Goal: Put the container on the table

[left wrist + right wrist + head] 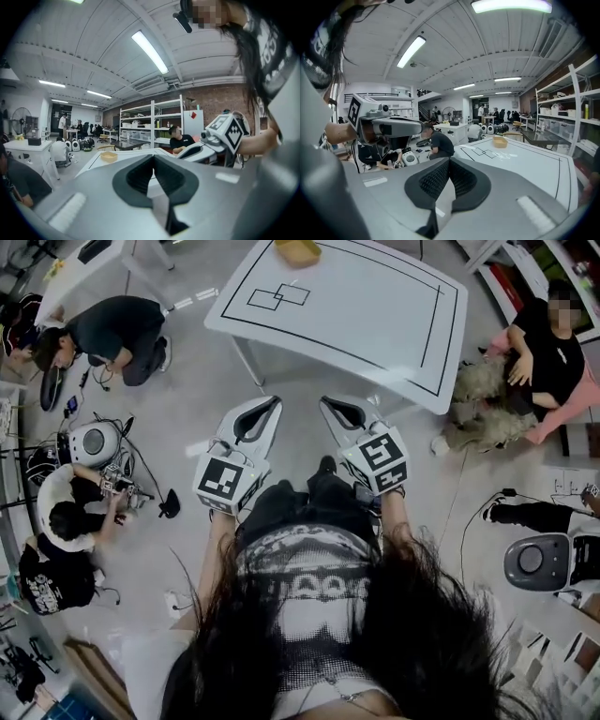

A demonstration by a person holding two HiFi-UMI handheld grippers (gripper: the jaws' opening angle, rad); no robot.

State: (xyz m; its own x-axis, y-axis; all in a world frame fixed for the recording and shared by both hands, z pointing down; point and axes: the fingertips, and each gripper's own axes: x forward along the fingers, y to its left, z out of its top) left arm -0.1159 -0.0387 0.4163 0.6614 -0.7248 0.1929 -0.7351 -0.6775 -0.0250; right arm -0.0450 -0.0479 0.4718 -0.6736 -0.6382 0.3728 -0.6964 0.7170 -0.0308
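Observation:
A shallow yellow container [297,251] sits at the far edge of the white table [375,324], which has black lines drawn on it. Both grippers hang in the air short of the table's near edge and point toward it. My left gripper [270,405] is shut with nothing between its jaws. My right gripper [331,406] is shut and empty too. In the left gripper view the container [109,156] lies far ahead beyond my left gripper [153,157]. In the right gripper view the container [500,141] rests on the table [534,164], past my right gripper [449,161].
People crouch on the floor at the left [108,334] among cables and white devices [92,442]. Another person [548,352] sits to the right of the table beside a fluffy animal [483,399]. A second white table [89,263] stands at the far left. Shelving [152,122] lines the wall.

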